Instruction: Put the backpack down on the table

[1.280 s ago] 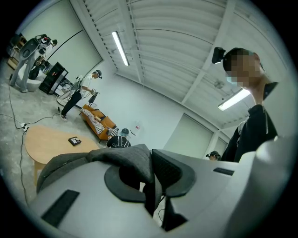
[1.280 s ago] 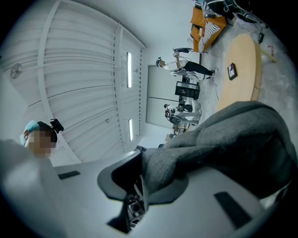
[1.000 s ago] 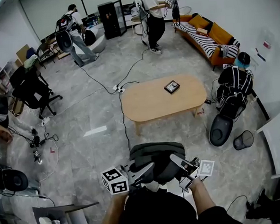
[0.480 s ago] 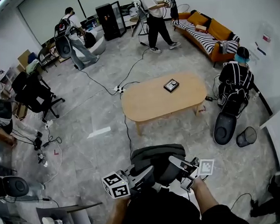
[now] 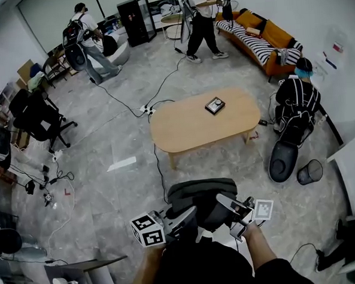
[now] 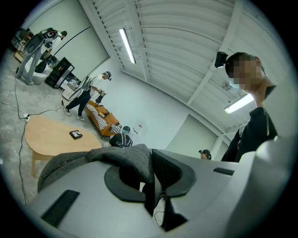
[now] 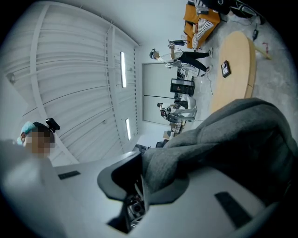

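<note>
The backpack hangs between your two grippers. It is well short of the table, on its near side, and above the floor. No part of the backpack touches the table.

Your left gripper has its jaws closed on a fold of the grey fabric at the backpack's left edge. Your right gripper has its jaws clamped on the fabric at the right edge.

A small black box lies on the table, toward its far right. A seated person is just beyond the table's right end. A sofa stands well beyond the table's far side. A cable runs over the floor past the table's left end.
</note>
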Demonstrator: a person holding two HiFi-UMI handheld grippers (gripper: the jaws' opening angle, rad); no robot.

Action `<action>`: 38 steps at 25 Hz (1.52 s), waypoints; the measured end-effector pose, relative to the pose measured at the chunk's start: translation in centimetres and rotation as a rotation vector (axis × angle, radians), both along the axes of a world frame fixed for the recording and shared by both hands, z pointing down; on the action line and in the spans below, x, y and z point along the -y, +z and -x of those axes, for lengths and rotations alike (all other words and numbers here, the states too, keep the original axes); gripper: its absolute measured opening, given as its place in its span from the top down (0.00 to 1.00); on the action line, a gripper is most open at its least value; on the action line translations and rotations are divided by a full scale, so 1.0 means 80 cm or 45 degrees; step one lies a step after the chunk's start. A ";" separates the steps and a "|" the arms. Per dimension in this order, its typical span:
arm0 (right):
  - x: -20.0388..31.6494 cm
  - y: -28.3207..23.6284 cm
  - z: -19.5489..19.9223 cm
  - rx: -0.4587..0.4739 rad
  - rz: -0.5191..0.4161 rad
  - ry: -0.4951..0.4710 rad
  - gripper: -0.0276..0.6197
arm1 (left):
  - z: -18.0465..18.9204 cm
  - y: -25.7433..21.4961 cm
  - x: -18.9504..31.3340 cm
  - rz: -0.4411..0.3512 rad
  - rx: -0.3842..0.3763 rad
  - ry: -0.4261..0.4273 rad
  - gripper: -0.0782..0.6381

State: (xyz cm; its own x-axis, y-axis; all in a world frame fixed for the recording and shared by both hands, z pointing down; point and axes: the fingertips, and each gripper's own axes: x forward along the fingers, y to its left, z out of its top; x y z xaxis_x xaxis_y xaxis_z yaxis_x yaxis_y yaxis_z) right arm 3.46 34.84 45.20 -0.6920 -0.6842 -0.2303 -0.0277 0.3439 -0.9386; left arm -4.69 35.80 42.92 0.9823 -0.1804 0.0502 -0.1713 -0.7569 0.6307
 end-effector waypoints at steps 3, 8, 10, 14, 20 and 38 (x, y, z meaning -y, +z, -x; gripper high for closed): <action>0.014 0.004 0.001 -0.002 0.017 0.015 0.89 | 0.001 0.003 0.016 0.006 -0.010 0.014 0.81; 0.044 0.007 0.004 0.002 0.037 0.045 0.89 | 0.005 0.002 0.047 -0.009 -0.011 0.049 0.81; 0.057 0.007 0.005 0.000 0.038 0.052 0.89 | 0.006 0.003 0.060 -0.012 -0.012 0.064 0.81; 0.084 0.011 0.016 -0.008 0.047 0.064 0.89 | 0.018 0.005 0.088 -0.017 -0.012 0.078 0.81; 0.128 0.004 0.032 -0.015 0.037 0.078 0.89 | 0.034 0.001 0.133 -0.022 -0.025 0.093 0.81; 0.189 0.009 0.058 -0.053 0.041 0.155 0.89 | 0.061 0.005 0.195 -0.039 -0.044 0.176 0.81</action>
State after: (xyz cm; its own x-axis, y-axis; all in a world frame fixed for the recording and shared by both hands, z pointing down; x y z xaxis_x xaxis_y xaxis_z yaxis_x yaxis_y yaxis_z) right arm -1.15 19.75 45.91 -0.6116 -0.7705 -0.1799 -0.1064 0.3055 -0.9462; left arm -9.57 20.21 43.32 0.9989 -0.0441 0.0126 -0.0426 -0.7907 0.6107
